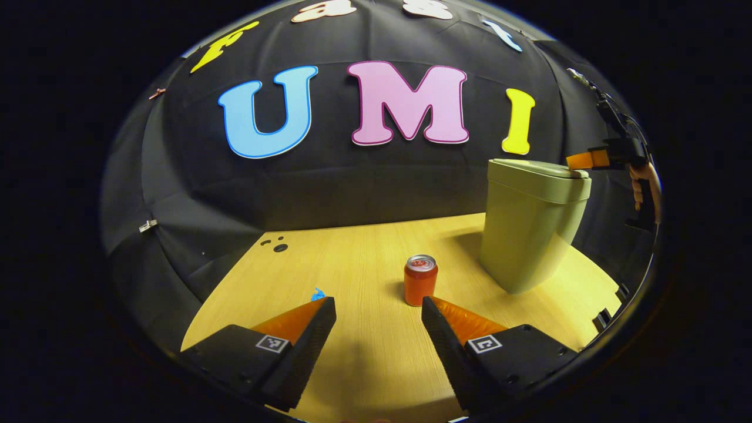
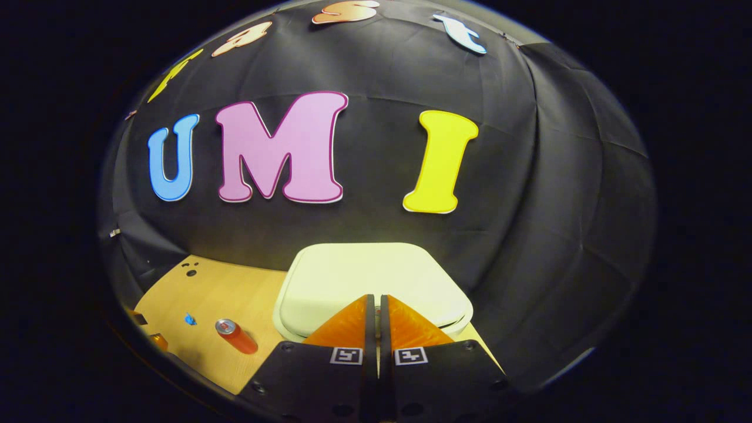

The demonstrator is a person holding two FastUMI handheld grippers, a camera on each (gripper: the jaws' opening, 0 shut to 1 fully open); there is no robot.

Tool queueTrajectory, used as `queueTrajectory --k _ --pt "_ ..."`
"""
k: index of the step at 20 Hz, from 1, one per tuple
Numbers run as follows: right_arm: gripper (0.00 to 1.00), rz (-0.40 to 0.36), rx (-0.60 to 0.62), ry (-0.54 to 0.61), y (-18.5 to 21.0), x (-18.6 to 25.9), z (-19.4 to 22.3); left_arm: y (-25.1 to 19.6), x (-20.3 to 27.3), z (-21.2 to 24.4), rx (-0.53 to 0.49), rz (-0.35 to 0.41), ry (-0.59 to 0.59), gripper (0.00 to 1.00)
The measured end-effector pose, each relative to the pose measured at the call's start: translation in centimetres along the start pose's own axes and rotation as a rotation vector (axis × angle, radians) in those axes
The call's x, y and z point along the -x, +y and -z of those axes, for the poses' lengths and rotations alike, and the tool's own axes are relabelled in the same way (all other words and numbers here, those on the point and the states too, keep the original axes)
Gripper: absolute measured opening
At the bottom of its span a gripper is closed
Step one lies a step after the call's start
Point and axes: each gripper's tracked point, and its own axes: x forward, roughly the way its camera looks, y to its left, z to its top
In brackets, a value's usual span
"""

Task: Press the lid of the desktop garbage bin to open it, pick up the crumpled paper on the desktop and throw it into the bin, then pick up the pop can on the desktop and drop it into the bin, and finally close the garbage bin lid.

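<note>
1. The garbage bin (image 1: 531,226) stands on the tabletop (image 1: 364,352) with its lid (image 2: 373,282) down, so I judge the opening press is only now being made.
2. No crumpled paper can be made out; the pop can (image 1: 420,279) stands upright near the bin, not yet picked up.
3. The right claw (image 2: 376,301), pressed together, is at the bin lid's near edge.
4. The left claw (image 1: 379,308) is spread and empty, pointing at the can beside the bin.

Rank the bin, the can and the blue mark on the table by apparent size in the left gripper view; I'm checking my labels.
1. Bin, largest by far.
2. Can, much smaller, though it stands nearer the camera than the bin.
3. Blue mark, smallest, a small speck on the table.
</note>
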Motion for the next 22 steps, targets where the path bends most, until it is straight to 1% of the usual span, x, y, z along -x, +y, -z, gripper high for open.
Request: queueTrajectory --k 1,2,6,10,15,17,20,21,22 --pt "0.08 0.003 0.004 -0.02 -0.1 0.6 -0.6 0.0 0.0 0.0 0.004 0.0 0.0 0.95" --pt "0.05 0.009 0.008 -0.039 -0.2 1.0 -1.3 0.0 0.0 0.0 0.007 0.002 -0.002 0.95" --pt "0.05 0.03 -0.019 -0.091 -0.7 2.4 -3.5 -0.4 0.3 0.1 0.011 0.023 -0.005 0.95" --pt "0.05 0.052 -0.028 -0.105 -0.9 4.0 -3.5 -0.5 0.8 0.5 0.012 0.042 -0.014 0.95" --pt "0.07 0.089 -0.035 -0.11 -0.5 5.8 -3.2 0.7 1.3 1.2 0.03 0.03 -0.015 0.95" --pt "0.27 0.101 -0.042 -0.101 -0.4 6.2 -2.8 1.1 1.4 1.4 0.041 0.028 -0.014 0.95" --pt "0.91 0.104 -0.056 -0.082 0.1 6.8 -1.9 2.3 1.2 1.6 0.038 0.014 -0.022 0.95" --pt "1.0 0.107 -0.059 -0.081 0.1 7.2 -1.7 2.8 1.0 1.5 0.044 0.013 -0.026 0.95" --pt "0.99 0.112 -0.06 -0.085 0.1 7.3 -1.7 3.4 0.6 1.1 0.053 0.013 -0.03 0.95"
